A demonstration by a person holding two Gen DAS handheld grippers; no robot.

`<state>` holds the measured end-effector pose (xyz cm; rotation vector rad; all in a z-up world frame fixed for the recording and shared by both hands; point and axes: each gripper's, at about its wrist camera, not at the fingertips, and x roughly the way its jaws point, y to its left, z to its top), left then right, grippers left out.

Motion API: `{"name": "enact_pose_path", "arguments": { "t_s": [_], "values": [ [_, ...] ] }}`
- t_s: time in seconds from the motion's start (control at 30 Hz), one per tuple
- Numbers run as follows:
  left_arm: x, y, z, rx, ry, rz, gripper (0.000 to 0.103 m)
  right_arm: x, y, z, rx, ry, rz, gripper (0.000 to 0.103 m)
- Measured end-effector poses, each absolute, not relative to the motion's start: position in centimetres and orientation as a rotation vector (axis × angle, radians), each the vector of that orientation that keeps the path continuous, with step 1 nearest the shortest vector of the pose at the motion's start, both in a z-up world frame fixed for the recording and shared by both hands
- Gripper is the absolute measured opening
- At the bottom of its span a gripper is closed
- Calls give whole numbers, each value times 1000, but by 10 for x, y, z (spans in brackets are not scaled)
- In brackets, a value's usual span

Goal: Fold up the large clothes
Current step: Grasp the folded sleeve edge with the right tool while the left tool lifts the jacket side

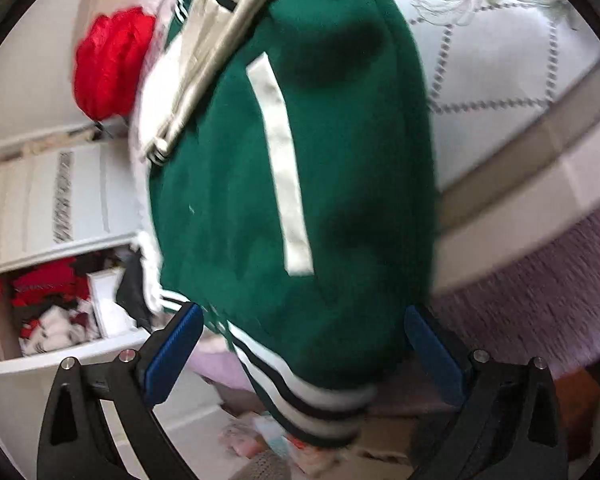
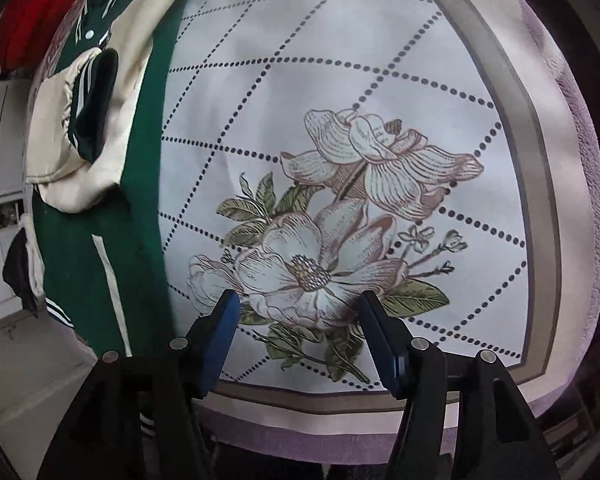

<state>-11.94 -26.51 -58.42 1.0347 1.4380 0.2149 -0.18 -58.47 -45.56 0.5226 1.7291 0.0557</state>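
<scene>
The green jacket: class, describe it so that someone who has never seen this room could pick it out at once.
Start at the bed with the white cover printed with dotted diamonds and big flowers. Along one edge of the bed lies the green jacket, partly folded, with cream sleeves and striped cuffs. Unlike the plain red bundle beyond it, it is dark green with a cream stripe on its body.

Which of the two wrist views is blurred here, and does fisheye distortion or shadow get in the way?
Left wrist view: motion-smeared throughout, green jacket edges soft, dark shadow patches on it. Right wrist view: sharp on the floral bedspread, whose dotted lines bow from fisheye; only the jacket at the left edge is slightly soft; even light, no glare.
</scene>
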Motion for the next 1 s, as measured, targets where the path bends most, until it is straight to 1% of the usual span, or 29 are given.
{"name": "enact_pose_path", "arguments": {
  "t_s": [0.07,0.2,0.33,0.53,0.67,0.8,0.87,0.9,0.97,1.0],
  "values": [
    [-127,-260,-586,1012,1481,194,103,8,-585,-456,528,1721,52,64],
    [-123,-252,-616,1071,1506,183,103,17,-590,-454,479,1706,55,64],
    [-108,-245,-612,989,1558,192,103,23,-590,-458,524,1713,53,64],
    [-98,-231,-583,983,1469,283,103,41,-597,-460,563,1695,47,64],
    [-87,-219,-604,977,1515,295,103,51,-597,-462,563,1702,53,64],
    [-73,-212,-607,922,1507,340,102,54,-586,-463,567,1701,70,64],
    [-68,-210,-602,877,1499,349,88,56,-582,-461,569,1692,77,64],
    [-66,-210,-600,855,1499,352,71,59,-581,-461,572,1689,83,64],
    [-62,-209,-592,800,1497,345,29,64,-580,-462,593,1676,89,64],
    [-60,-208,-588,784,1492,348,24,69,-578,-464,608,1664,99,64]
  ]
}}
